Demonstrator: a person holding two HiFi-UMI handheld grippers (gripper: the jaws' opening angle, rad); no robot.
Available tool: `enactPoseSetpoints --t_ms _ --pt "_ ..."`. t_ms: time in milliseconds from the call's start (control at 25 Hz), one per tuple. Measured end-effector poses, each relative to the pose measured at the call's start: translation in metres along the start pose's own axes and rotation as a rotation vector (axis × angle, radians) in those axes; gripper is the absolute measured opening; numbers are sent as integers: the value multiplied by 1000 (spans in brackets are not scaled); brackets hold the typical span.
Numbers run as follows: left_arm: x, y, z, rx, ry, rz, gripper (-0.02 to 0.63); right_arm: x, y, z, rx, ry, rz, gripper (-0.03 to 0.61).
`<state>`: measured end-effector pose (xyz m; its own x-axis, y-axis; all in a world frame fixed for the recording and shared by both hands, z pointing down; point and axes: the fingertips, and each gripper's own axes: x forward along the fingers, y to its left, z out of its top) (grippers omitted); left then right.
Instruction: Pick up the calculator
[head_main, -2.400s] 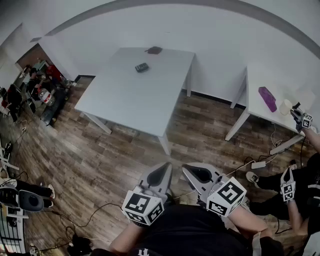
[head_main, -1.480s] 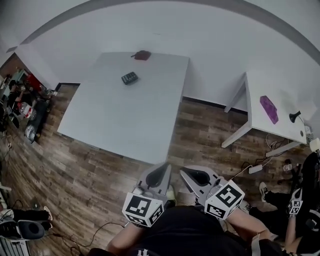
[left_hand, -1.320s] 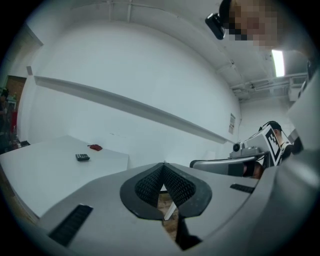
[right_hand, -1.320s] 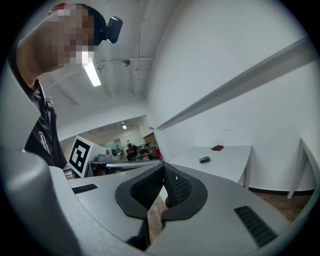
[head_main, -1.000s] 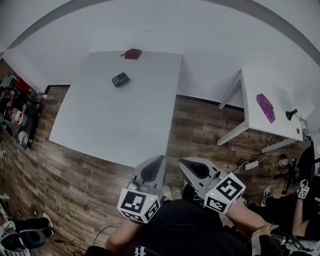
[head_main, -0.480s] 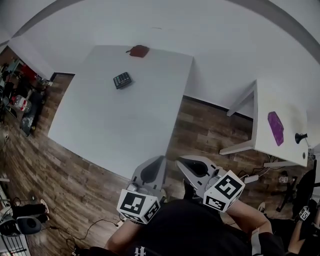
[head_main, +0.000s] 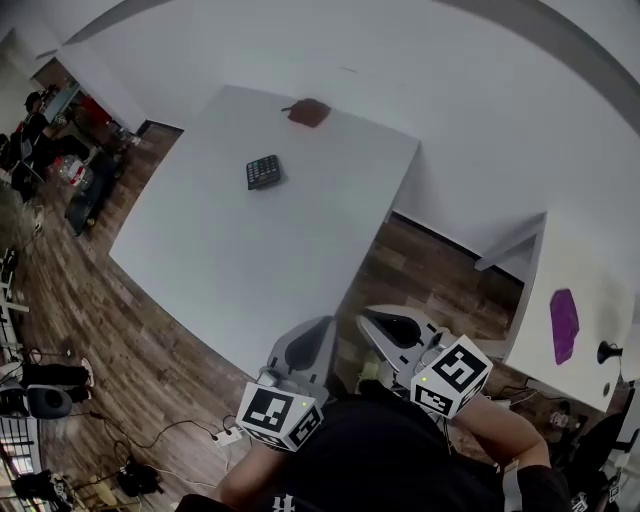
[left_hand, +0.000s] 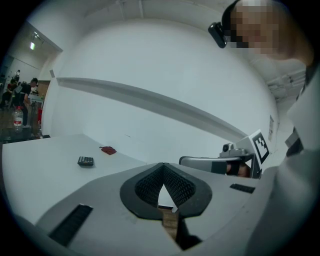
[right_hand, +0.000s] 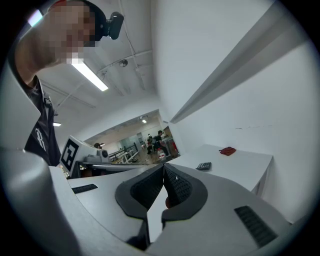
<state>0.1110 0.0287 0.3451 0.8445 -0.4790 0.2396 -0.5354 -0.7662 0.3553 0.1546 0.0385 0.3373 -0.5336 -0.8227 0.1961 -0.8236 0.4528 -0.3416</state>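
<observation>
Two to watch here: the left gripper (head_main: 318, 330) and the right gripper (head_main: 372, 325), held side by side at the near right corner of the bench (head_main: 200, 250), both pointing across it. On the left one, the fingers (left_hand: 150, 186) are pressed together at the tips with nothing between them. Same story on the right: tips together, nothing held.

And the calculator (head_main: 263, 172)? It lies flat on the bench, well apart from both grippers, in the left half and nearer the far edge than the near one. Nothing touches it. Beyond it, close to the far edge, sits a small red thing (head_main: 309, 112), clearly apart from the calculator. Off to the right, a second bench (head_main: 590, 290) carries a purple thing (head_main: 564, 325), with wood floor (head_main: 430, 270) between the two.
</observation>
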Motion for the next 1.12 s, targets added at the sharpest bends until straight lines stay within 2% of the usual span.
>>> enactPoseSetpoints --t_ms 200,440,600,920,1120 --pt "18 18 5 -10 0 72 6 26 -25 9 -21 9 64 12" --pt "46 56 9 -48 -11 106 6 83 -67 8 -229 77 72 12" --pt "62 86 16 -79 -39 135 6 126 -89 7 -310 139 83 12" --pt "106 189 25 -44 -96 261 6 232 -134 -15 -342 214 153 12" --pt "125 253 22 -80 -123 330 6 299 -163 -39 -365 259 164 12"
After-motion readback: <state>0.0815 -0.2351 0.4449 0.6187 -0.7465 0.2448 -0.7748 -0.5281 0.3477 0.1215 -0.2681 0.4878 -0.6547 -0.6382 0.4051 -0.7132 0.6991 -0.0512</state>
